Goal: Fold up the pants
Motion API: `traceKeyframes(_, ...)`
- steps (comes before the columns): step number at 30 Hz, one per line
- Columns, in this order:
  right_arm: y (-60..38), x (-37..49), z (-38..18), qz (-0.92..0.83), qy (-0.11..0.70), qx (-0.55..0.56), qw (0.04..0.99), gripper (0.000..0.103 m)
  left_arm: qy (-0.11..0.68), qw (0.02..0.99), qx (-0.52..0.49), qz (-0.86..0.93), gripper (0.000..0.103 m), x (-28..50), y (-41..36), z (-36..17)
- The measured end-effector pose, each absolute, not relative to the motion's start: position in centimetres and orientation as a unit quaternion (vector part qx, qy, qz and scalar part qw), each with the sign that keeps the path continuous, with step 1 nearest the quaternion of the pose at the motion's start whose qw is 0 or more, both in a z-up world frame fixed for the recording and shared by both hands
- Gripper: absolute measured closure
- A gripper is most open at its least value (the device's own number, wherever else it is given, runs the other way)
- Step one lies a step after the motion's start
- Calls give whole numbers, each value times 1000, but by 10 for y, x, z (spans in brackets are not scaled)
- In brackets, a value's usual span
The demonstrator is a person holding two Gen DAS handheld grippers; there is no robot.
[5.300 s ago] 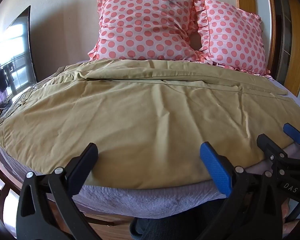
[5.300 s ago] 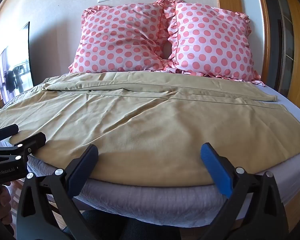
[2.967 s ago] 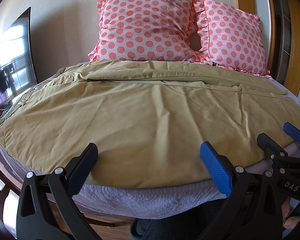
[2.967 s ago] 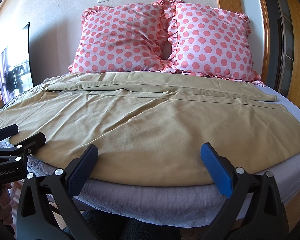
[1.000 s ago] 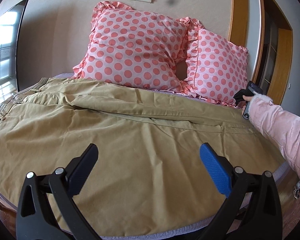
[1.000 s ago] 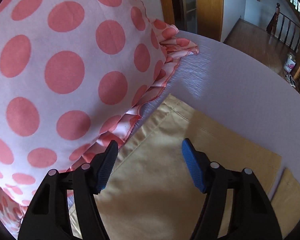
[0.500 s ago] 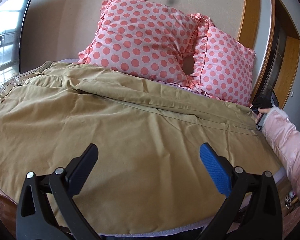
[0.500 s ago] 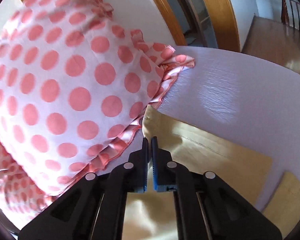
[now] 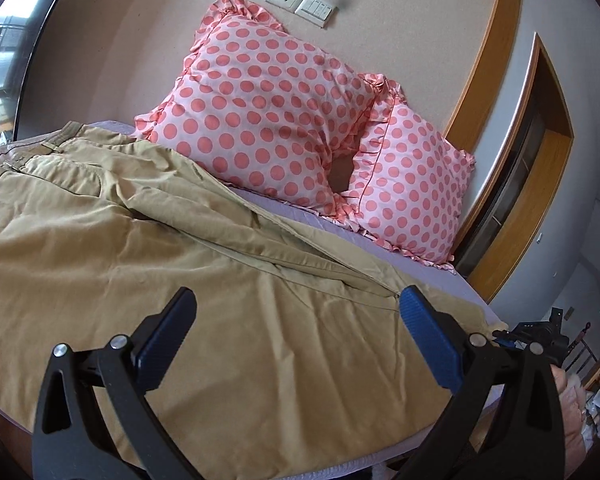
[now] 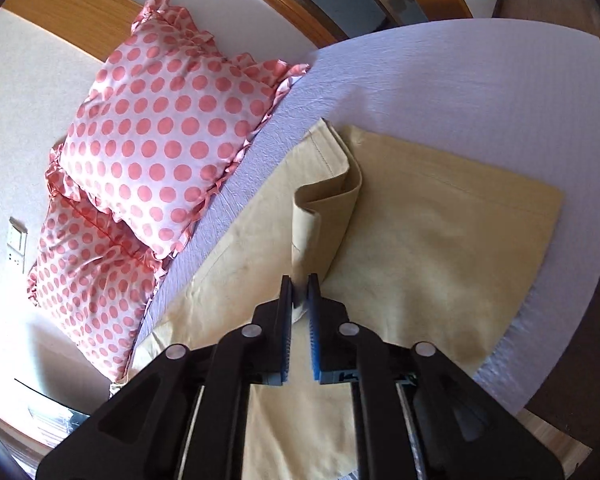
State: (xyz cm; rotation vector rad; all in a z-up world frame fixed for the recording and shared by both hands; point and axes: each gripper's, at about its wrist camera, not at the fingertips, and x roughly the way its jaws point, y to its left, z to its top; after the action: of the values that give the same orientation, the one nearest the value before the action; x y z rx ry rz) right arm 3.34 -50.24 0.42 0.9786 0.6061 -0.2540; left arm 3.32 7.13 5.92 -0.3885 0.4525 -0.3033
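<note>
Tan pants [image 9: 148,280] lie spread across the lilac bed, waistband at the far left, legs running right. My left gripper [image 9: 296,332] is open and empty, hovering above the near leg. My right gripper [image 10: 300,296] is shut on the hem of the far leg [image 10: 324,208] and has lifted it, so the cuff curls over onto the near leg [image 10: 440,232]. The right gripper also shows at the lower right of the left wrist view [image 9: 536,338].
Two pink polka-dot pillows [image 9: 260,120] lean on the wall at the head of the bed; they also show in the right wrist view [image 10: 164,128]. Bare lilac sheet [image 10: 480,80] lies beyond the leg ends. A wooden door frame [image 9: 496,128] stands at the right.
My right gripper went to the far leg's hem, closed on it and pulled it up and back toward the near leg. My left gripper rose and tilted over the pants, still open.
</note>
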Motion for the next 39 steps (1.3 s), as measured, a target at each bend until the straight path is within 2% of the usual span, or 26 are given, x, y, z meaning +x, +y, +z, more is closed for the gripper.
traceKeyframes(1, -504, 34, 3, -123, 290, 470, 825, 70, 222, 947, -185, -140, 2, 33, 72, 62)
traceKeyframes(2, -507, 36, 1, -120, 291, 478, 820, 61, 221, 949, -180, -132, 2, 32, 74, 64)
traceKeyframes(6, -508, 41, 1, -117, 281, 477, 825, 61, 226, 952, -175, -110, 2, 33, 85, 68)
traceKeyframes(7, -509, 44, -1, -117, 276, 475, 827, 69, 231, 952, -173, -104, 2, 36, 87, 69)
traceKeyframes(8, -510, 48, -3, -111, 272, 474, 830, 98, 241, 950, -173, -101, 2, 40, 90, 70)
traceKeyframes(9, -513, 52, -6, -103, 271, 474, 832, 101, 250, 947, -177, -100, 2, 47, 94, 72)
traceKeyframes(15, -519, 18, 29, -67, 158, 426, 888, 101, 288, 929, -226, -60, 2, 105, 135, 86)
traceKeyframes(20, -526, 5, 32, -57, 149, 436, 886, 101, 336, 914, -226, -3, 3, 178, 155, 90)
traceKeyframes(24, -527, 4, 29, -54, 145, 446, 882, 101, 373, 895, -241, 48, 15, 235, 169, 79)
traceKeyframes(28, -528, 3, 28, -47, 143, 449, 881, 101, 419, 873, -218, 121, 21, 287, 182, 60)
traceKeyframes(29, -529, 2, 29, -44, 142, 449, 881, 101, 430, 865, -224, 130, 26, 297, 186, 53)
traceKeyframes(30, -530, 1, 29, -41, 140, 451, 880, 101, 435, 859, -229, 140, 36, 303, 190, 47)
traceKeyframes(31, -531, 2, 29, -39, 139, 453, 880, 101, 437, 857, -231, 145, 40, 306, 192, 42)
traceKeyframes(32, -531, 3, 29, -38, 137, 453, 880, 101, 436, 858, -229, 147, 57, 308, 193, 38)
traceKeyframes(33, -531, 4, 30, -39, 137, 452, 881, 101, 436, 859, -229, 142, 79, 306, 193, 37)
traceKeyframes(36, -533, 6, 32, -45, 134, 445, 884, 101, 414, 871, -238, 118, 88, 281, 197, 51)
traceKeyframes(39, -540, -4, 30, -54, 121, 450, 883, 101, 363, 895, -246, 84, 89, 217, 201, 82)
